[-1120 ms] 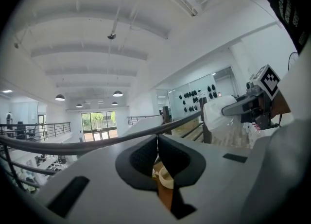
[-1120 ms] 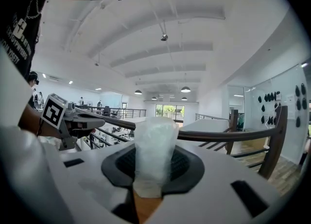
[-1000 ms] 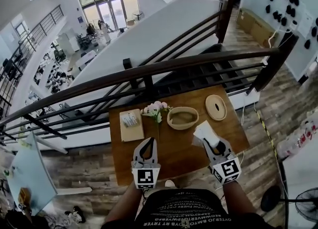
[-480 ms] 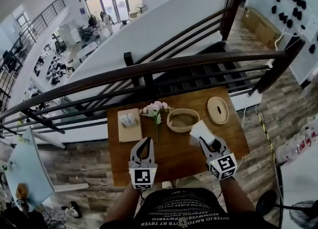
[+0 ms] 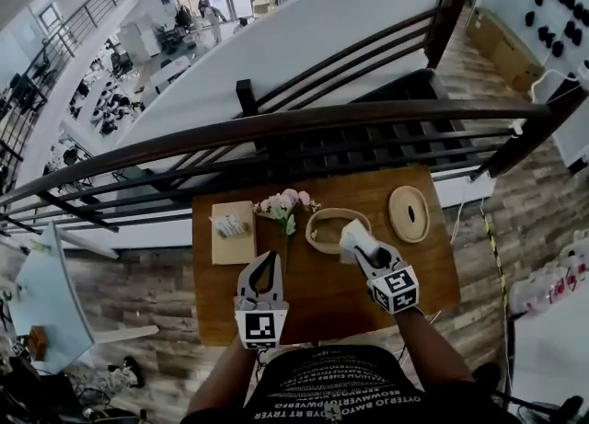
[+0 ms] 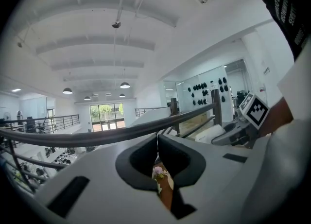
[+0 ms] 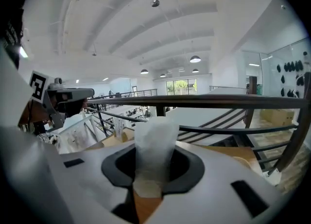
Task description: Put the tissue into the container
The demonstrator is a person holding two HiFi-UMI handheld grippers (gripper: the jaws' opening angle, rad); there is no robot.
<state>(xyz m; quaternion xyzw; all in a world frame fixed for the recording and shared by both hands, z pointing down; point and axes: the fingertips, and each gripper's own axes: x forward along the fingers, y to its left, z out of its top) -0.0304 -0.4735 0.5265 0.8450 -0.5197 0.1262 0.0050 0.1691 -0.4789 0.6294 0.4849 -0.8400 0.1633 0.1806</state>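
A crumpled white tissue (image 5: 352,236) is pinched in my right gripper (image 5: 364,247), which is shut on it. In the head view the tissue hangs over the right rim of the oval wooden container (image 5: 314,236) on the table. In the right gripper view the tissue (image 7: 155,138) stands up between the jaws of the right gripper (image 7: 155,162). My left gripper (image 5: 269,258) hovers over the table's front left, jaws shut with nothing in them. The left gripper view shows the left gripper (image 6: 157,143) with its tips meeting in a line.
On the wooden table (image 5: 419,270) lie a tissue box (image 5: 230,229) at the left, pink flowers (image 5: 285,203) beside it, and a round wooden lid (image 5: 409,213) at the right. A dark railing (image 5: 304,123) runs behind the table, with a drop beyond it.
My right gripper has carried the tissue left and forward, from the table's right side to the container's right rim. The left gripper has stayed about where it was.
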